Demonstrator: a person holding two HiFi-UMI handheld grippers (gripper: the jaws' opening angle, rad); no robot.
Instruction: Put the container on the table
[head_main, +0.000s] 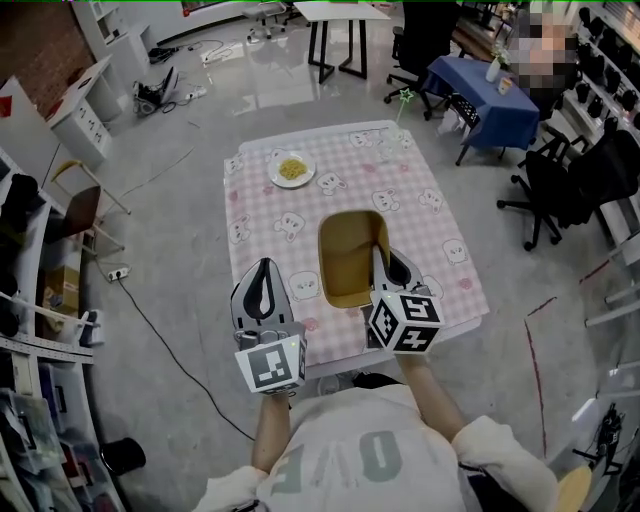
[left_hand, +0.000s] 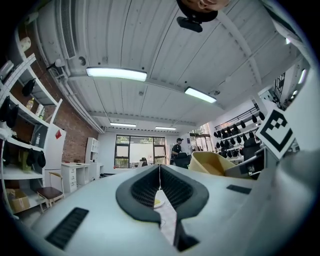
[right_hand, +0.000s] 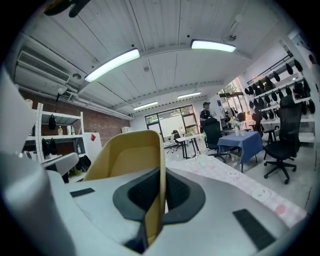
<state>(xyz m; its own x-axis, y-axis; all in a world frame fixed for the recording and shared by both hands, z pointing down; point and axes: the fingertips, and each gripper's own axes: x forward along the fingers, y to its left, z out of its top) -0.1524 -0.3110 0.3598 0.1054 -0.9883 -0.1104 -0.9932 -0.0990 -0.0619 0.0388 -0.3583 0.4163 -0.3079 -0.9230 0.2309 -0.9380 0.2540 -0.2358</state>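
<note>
A tan yellow container (head_main: 350, 256) hangs over the near half of the pink checked table (head_main: 440, 235). My right gripper (head_main: 379, 258) is shut on its right-hand wall. In the right gripper view that wall (right_hand: 131, 159) runs between the closed pads at the right gripper (right_hand: 161, 174). I cannot tell whether its base touches the cloth. My left gripper (head_main: 263, 266) is over the table's near left part. It is shut with nothing between its jaws (left_hand: 159, 168). From the left gripper view the container (left_hand: 212, 162) shows off to the right.
A white plate with yellow food (head_main: 291, 169) sits at the table's far left. A blue-clothed table (head_main: 485, 95) and black office chairs (head_main: 560, 190) stand to the right. Shelves (head_main: 40, 300) and a floor cable (head_main: 160, 330) lie to the left.
</note>
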